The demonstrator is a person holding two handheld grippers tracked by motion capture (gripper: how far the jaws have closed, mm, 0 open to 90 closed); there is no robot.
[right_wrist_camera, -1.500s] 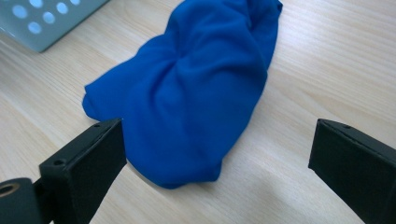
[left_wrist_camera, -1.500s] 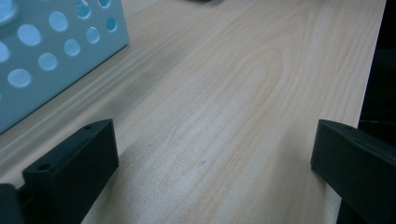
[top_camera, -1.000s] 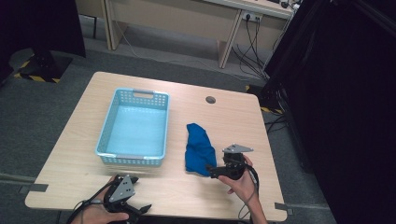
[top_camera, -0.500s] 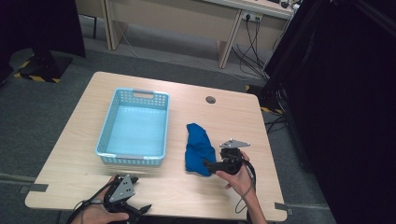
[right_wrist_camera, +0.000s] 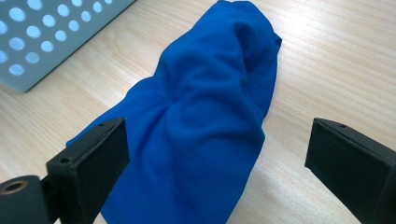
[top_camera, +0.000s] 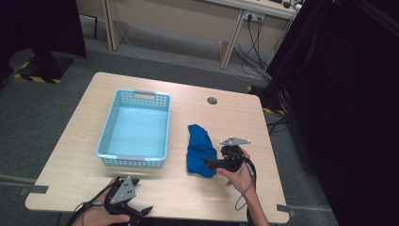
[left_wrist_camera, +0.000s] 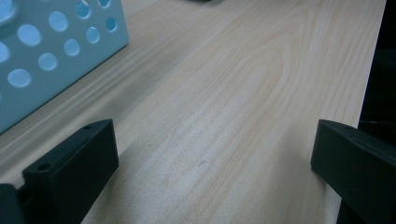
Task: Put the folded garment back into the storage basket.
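A crumpled blue cloth (top_camera: 200, 149) (right_wrist_camera: 210, 107) lies on the wooden table, right of a light blue perforated basket (top_camera: 136, 129). My right gripper (top_camera: 212, 162) (right_wrist_camera: 217, 158) stands open at the cloth's near right edge, its jaws spread to either side of the cloth's near end. My left gripper (top_camera: 141, 195) (left_wrist_camera: 210, 158) rests open near the table's front edge, in front of the basket's front wall (left_wrist_camera: 51, 56), with bare wood between its jaws.
The table (top_camera: 235, 117) has a round cable hole (top_camera: 212, 100) at the back. Dark curtains (top_camera: 339, 94) stand to the right, and desks with cables stand beyond the table. The basket (right_wrist_camera: 51, 37) lies to the left in the right gripper view.
My right gripper has moved forward and left, closer to the cloth's near edge. The left gripper has stayed put.
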